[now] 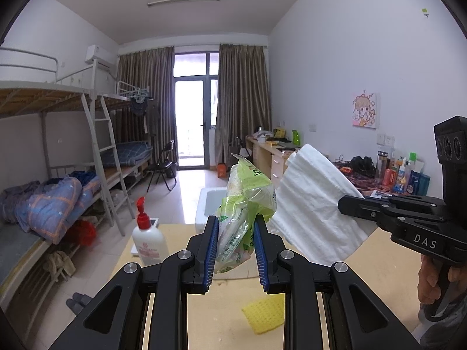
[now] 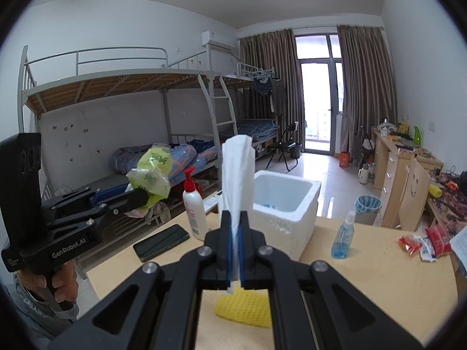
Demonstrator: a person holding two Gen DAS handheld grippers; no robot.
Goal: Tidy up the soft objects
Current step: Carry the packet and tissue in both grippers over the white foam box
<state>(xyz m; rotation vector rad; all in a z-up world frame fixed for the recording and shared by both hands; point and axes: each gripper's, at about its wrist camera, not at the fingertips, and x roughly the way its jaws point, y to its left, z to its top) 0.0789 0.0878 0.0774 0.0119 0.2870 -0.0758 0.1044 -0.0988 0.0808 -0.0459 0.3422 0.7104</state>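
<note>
Both jaws loaded, lifted over the tabletop in a dorm room.

Left gripper jaws pinched narrow on a crumpled green plastic pack; right gripper jaws clamped tight on a folded white towel standing upright, both held clear above the tabletop. Below the jaws a yellow sponge cloth lies flat. Ahead sits an open white foam box, a red-pump lotion bottle and a dark phone to its left, a blue spray bottle and red snack packets to its right. Bunk beds behind, curtained balcony door far back. Each hand grips a pistol handle, grippers side by side, tilted slightly down.
</note>
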